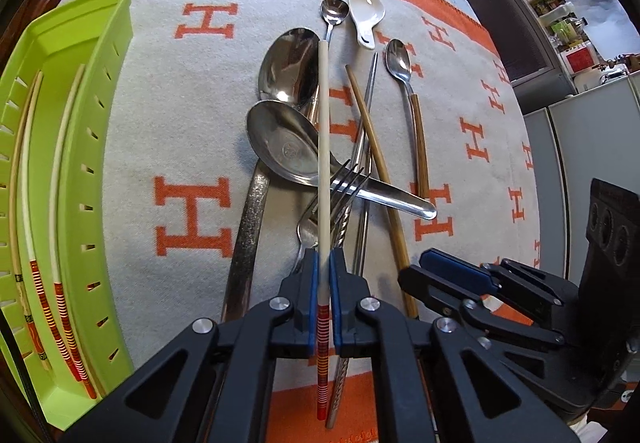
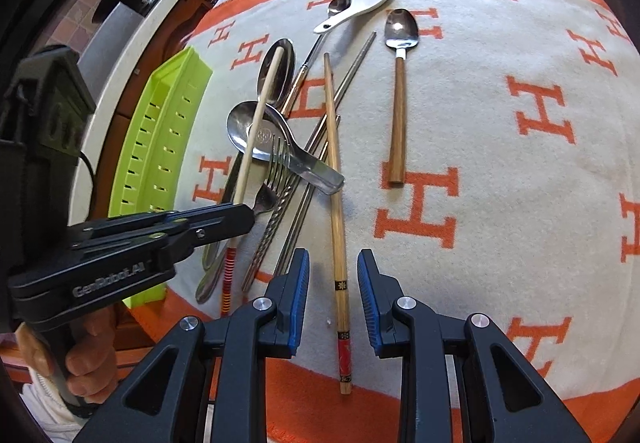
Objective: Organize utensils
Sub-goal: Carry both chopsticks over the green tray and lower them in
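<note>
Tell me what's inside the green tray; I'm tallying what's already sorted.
The green tray holds a few pale chopsticks with red-striped ends in its left channel. Its lower end is cut off, so an exact count isn't possible.

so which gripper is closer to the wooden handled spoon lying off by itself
Right. The right gripper is open around a brown chopstick, next to the wooden-handled spoon. The left gripper is farther off, shut on a cream chopstick.

I see the tray [image 1: 76,147] left of the utensil pile [image 1: 320,147], chopsticks [image 1: 48,243] in it, all on the cloth [image 1: 168,103].
</note>
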